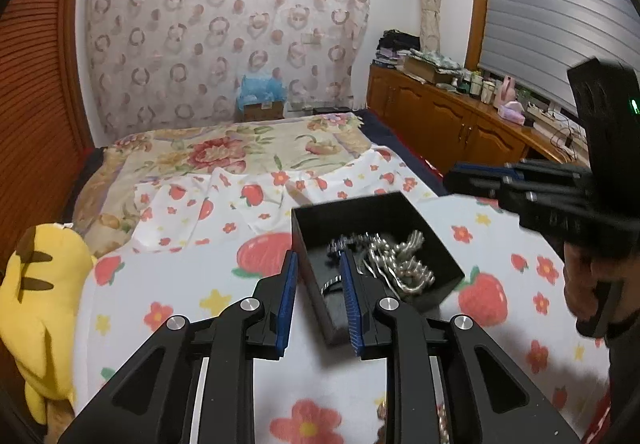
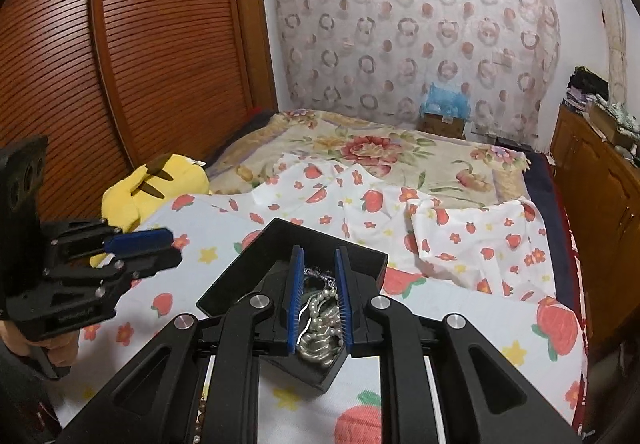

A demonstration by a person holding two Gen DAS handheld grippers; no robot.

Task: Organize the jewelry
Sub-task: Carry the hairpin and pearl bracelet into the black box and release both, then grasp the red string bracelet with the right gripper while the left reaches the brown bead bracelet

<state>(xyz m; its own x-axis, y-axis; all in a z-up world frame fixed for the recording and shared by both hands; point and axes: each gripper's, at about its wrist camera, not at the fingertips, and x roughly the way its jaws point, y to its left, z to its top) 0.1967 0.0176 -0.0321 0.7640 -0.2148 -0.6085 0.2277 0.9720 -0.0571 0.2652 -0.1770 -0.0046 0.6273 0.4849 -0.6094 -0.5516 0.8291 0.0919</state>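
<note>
Left gripper (image 1: 320, 264), black with blue ribbed pads, jaws slightly apart, straddling the near wall of a square black open-topped jewelry box (image 1: 436, 212), pads not visibly pressing on it. Right gripper (image 2: 320, 264), same build, jaws slightly apart, poised over the box (image 2: 362, 256) interior; whether the pads touch anything inside, hard to tell. Inside the box, a tangled heap of silvery pearl bead strands (image 2: 320, 320) plus a darker piece, too blurred to identify. Another beaded strand (image 1: 442, 424), partly hidden beneath the left gripper's frame and cut off by the lower edge. Part of a hand (image 1: 588, 284) on the right gripper's handle. Underneath, a white bedsheet printed with strawberries and flowers (image 1: 180, 268), over a beige floral blanket (image 2: 360, 148). Beside, a yellow plush toy (image 1: 40, 304); beyond, a patterned lace curtain (image 1: 224, 28), brown slatted wardrobe doors (image 2: 120, 44), low wooden cabinets (image 1: 444, 116).
</note>
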